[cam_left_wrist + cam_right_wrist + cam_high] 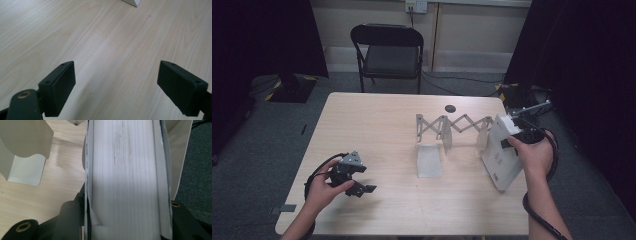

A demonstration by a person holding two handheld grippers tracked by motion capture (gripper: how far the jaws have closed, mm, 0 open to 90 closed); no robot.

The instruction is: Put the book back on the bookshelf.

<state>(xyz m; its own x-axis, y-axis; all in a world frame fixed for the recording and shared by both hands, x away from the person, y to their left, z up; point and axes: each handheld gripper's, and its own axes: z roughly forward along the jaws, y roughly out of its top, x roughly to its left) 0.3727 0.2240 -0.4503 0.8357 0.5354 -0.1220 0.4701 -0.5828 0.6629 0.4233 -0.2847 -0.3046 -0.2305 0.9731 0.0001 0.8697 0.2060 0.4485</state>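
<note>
The right hand-held gripper (512,141) pinches a white book (502,155) at the frame's right, beside the rack (452,127). The left hand-held gripper (357,181), lower left, is spread above the desk (377,125).

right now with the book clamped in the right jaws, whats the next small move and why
Probably ease the book leftward into the end slot of the rack and stand it upright. The right gripper is shut on it, and it leans tilted by the rack's right end plate, at the table's right edge. The left gripper is open over bare wood, free to steady the rack.
</note>
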